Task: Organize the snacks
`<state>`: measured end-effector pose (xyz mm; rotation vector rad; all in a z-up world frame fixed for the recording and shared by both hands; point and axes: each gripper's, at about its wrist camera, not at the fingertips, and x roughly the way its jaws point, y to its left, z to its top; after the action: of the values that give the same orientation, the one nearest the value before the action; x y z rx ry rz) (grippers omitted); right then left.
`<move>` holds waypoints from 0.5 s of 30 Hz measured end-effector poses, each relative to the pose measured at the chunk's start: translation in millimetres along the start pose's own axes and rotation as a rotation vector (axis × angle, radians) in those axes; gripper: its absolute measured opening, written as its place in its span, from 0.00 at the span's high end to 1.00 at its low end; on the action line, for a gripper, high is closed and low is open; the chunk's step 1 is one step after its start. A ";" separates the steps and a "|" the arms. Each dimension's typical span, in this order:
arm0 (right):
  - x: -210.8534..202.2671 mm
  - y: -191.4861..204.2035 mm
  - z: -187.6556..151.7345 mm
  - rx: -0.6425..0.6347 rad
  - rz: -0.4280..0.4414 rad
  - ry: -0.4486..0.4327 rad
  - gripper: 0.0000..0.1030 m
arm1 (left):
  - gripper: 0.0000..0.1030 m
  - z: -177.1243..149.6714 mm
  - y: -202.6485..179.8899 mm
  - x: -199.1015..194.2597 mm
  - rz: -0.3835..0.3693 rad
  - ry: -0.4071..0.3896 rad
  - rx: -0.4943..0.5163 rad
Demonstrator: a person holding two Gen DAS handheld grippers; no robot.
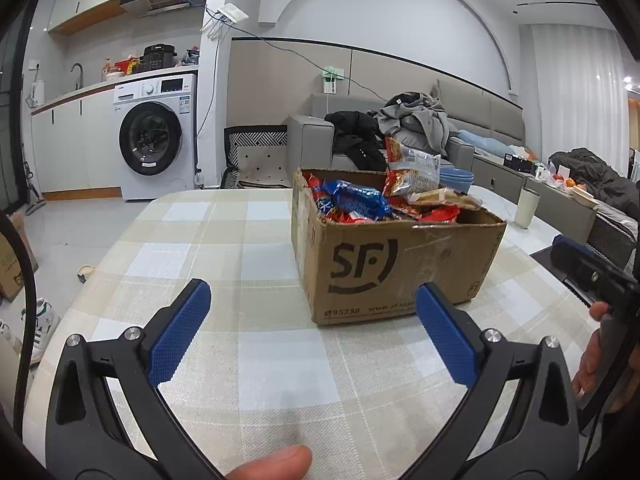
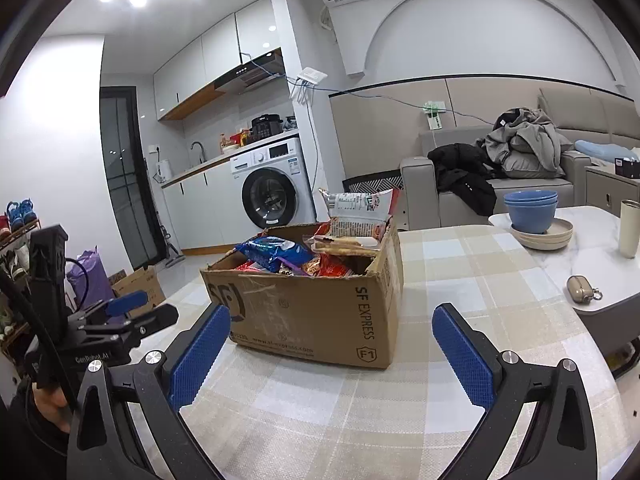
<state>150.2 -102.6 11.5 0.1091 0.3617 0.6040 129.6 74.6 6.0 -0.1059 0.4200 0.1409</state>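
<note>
A brown cardboard box (image 1: 400, 264) printed "SF" stands on the checked tablecloth (image 1: 248, 240); it also shows in the right wrist view (image 2: 320, 308). It is full of snack packets: a blue packet (image 1: 356, 198), red packets (image 1: 436, 214) and a tall red-and-white bag (image 1: 416, 172) that sticks up. My left gripper (image 1: 312, 308) is open and empty, low over the cloth in front of the box. My right gripper (image 2: 330, 336) is open and empty, just before the box's near corner. The left gripper shows at the left edge of the right wrist view (image 2: 120, 308).
Stacked blue bowls (image 2: 530, 210) on beige plates, a cream tumbler (image 2: 630, 228) and a small beige case (image 2: 580, 290) sit on the white marble table to the right. A sofa with clothes (image 2: 520, 148) stands behind. A washing machine (image 1: 156, 136) is at the back left.
</note>
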 end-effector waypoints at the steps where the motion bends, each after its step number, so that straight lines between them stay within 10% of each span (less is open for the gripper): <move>1: -0.5 -0.6 0.1 0.002 -0.008 -0.002 0.00 | 0.01 -1.3 0.3 0.2 0.005 0.006 0.002; 15: -3.4 0.5 0.3 -0.017 -0.029 -0.007 0.00 | 0.01 -4.6 -3.3 1.9 0.008 -0.002 0.011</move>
<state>147.4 -104.2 12.9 0.0897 0.3503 0.5782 130.0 71.0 1.3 -0.0936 0.4193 0.1467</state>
